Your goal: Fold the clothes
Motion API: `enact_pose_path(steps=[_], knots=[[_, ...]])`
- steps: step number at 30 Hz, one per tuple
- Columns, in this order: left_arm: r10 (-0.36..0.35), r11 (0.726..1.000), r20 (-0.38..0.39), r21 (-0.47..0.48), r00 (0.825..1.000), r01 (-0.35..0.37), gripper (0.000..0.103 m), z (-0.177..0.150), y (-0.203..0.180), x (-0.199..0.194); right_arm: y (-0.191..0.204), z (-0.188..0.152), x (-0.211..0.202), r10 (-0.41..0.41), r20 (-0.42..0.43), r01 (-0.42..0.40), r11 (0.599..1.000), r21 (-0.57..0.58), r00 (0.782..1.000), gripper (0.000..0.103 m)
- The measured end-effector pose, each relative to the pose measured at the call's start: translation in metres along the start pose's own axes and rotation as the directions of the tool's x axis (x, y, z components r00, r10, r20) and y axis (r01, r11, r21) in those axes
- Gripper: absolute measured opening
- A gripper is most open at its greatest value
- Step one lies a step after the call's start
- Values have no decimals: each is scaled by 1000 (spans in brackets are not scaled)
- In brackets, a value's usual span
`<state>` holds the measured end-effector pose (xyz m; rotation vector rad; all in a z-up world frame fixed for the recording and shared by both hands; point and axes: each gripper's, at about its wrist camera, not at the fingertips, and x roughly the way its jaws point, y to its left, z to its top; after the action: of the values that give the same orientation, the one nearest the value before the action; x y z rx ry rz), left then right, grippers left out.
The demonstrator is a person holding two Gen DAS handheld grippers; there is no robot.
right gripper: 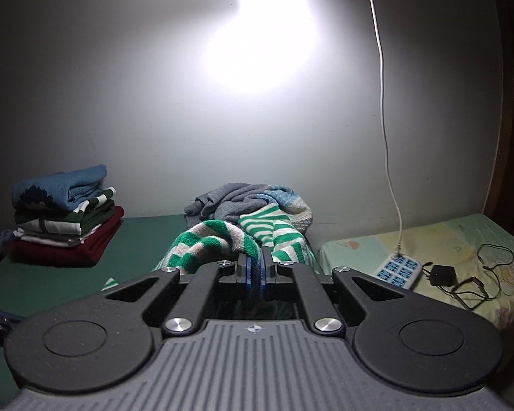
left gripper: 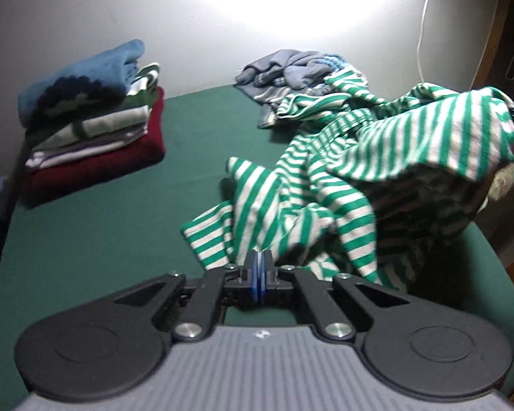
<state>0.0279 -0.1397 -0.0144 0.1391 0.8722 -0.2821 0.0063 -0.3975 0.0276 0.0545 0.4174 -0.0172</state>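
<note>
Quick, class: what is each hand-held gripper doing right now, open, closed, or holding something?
Left hand-held gripper: closed on the green-and-white striped garment.
Right hand-held gripper: closed on the same striped garment.

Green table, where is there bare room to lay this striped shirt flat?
Free: the green table between the folded stack at left and the striped shirt, running to the near edge. Crowded: the far right, where the grey clothes pile sits against the wall.

The green worktop (left gripper: 102, 239) carries 1 folded stack (left gripper: 92, 120), a grey heap (left gripper: 284, 68) and the striped garment (left gripper: 342, 171).
</note>
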Motion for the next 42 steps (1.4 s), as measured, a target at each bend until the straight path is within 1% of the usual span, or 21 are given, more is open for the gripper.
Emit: enact_pose_path(steps=[3, 8, 10, 12, 14, 16, 18, 19, 20, 24, 25, 26, 27, 28, 30, 32, 35, 36, 38, 40, 42], knots=[[13, 999, -46, -34, 999, -14, 0, -11, 17, 4, 6, -17, -8, -17, -59, 19, 999, 29, 998, 4], [84, 996, -95, -5, 992, -85, 0, -27, 23, 2, 14, -37, -11, -91, -123, 100, 992, 71, 988, 4], [102, 995, -114, 7, 988, -102, 2, -30, 26, 5, 14, -40, -13, -124, -134, 136, 987, 88, 983, 4], [118, 993, -124, 25, 985, -116, 11, -33, 28, 8, 14, -42, -16, -153, -136, 166, 982, 94, 979, 4], [135, 990, -120, 53, 984, -130, 13, -36, 26, 10, 12, -47, -28, -185, -138, 198, 976, 88, 973, 4], [142, 988, -115, 77, 983, -134, 16, -37, 24, 11, 11, -54, -41, -218, -145, 230, 970, 75, 965, 4], [134, 988, -114, 97, 984, -123, 26, -38, 21, 13, 9, -63, -52, -247, -163, 262, 962, 74, 955, 4], [132, 987, -115, 108, 985, -120, 26, -38, 19, 15, 7, -67, -54, -263, -176, 279, 958, 71, 949, 4], [131, 986, -116, 118, 985, -117, 26, -38, 16, 17, 6, -72, -57, -279, -189, 296, 953, 69, 942, 0], [123, 982, -115, 155, 986, -104, 26, -37, 5, 22, 4, -89, -62, -323, -232, 342, 939, 46, 918, 2], [120, 981, -113, 163, 986, -101, 26, -36, 2, 23, 5, -92, -64, -331, -237, 350, 936, 40, 913, 8], [122, 980, -110, 171, 986, -102, 28, -35, -1, 23, 6, -94, -65, -333, -233, 350, 936, 36, 914, 22], [124, 978, -106, 179, 987, -103, 30, -35, -5, 23, 9, -94, -67, -330, -219, 344, 939, 28, 918, 33], [128, 977, -103, 186, 986, -107, 31, -34, -9, 24, 13, -94, -68, -325, -202, 335, 942, 17, 924, 55], [137, 974, -95, 197, 986, -116, 32, -33, -16, 23, 28, -93, -67, -310, -150, 306, 951, -45, 939, 74], [145, 971, -90, 202, 985, -124, 35, -32, -21, 23, 45, -93, -61, -264, -124, 248, 960, -130, 956, 75], [162, 969, -82, 204, 983, -143, 44, -31, -28, 22, 67, -99, -42, -198, -148, 156, 954, -254, 969, 81], [170, 968, -82, 200, 982, -151, 48, -30, -29, 22, 71, -102, -35, -184, -161, 132, 949, -285, 970, 81], [186, 967, -82, 192, 979, -168, 52, -30, -32, 21, 76, -109, -20, -164, -192, 94, 939, -331, 968, 81], [202, 966, -88, 181, 976, -183, 55, -29, -33, 21, 77, -114, -7, -166, -217, 81, 931, -355, 962, 81], [208, 969, -99, 158, 973, -191, 66, -28, -31, 21, 73, -116, 5, -180, -231, 89, 930, -357, 956, 81]])
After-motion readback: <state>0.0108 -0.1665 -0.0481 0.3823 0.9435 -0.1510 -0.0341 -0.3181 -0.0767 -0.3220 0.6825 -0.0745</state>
